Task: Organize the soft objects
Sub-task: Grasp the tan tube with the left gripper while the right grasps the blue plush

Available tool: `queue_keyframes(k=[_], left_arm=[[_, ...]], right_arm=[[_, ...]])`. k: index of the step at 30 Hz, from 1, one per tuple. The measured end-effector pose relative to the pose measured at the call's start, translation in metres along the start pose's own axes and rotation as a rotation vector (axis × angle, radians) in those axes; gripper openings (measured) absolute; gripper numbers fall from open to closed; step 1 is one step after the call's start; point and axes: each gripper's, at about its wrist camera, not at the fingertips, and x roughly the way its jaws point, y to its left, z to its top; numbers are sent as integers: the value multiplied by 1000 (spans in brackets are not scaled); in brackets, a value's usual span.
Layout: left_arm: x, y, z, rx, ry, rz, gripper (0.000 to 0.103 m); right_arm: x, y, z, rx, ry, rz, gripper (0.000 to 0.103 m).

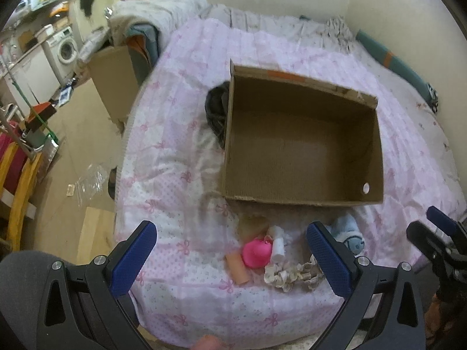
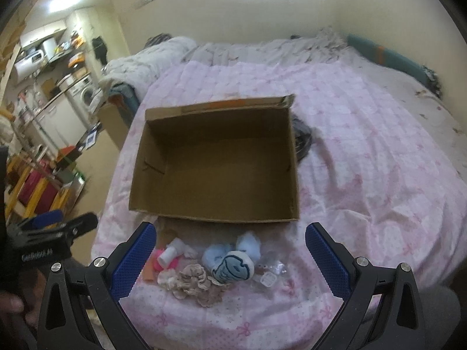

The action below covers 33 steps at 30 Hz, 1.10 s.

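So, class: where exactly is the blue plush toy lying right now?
In the right wrist view the blue plush toy lies on the pink quilt, just in front of the open cardboard box, beside the beige scrunchie.

— What are the grippers made of?
— Both alike; left gripper (image 1: pixel 230 258) and right gripper (image 2: pixel 230 258) have black plastic arms with triangular cut-outs, silver screws (image 1: pixel 99 260) behind the fingers, blue dimpled pads (image 2: pixel 132 262) on the inner faces.
— Markings?
— White lettering on the left one's body, too blurred to read.
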Motion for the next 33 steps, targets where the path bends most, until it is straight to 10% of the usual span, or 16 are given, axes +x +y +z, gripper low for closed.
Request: queue_keyframes(k=[11,16,33], left_arm=[[93,31,-5,-91,349,13,101],[142,35,-34,-178,533,-64,58],[198,1,-69,-160,608,-194,18]], right_arm=[[61,-23,-2,25,229,110,103],[81,-45,-13,125,274,97,103],[102,-48,-17,150,309,80,103]])
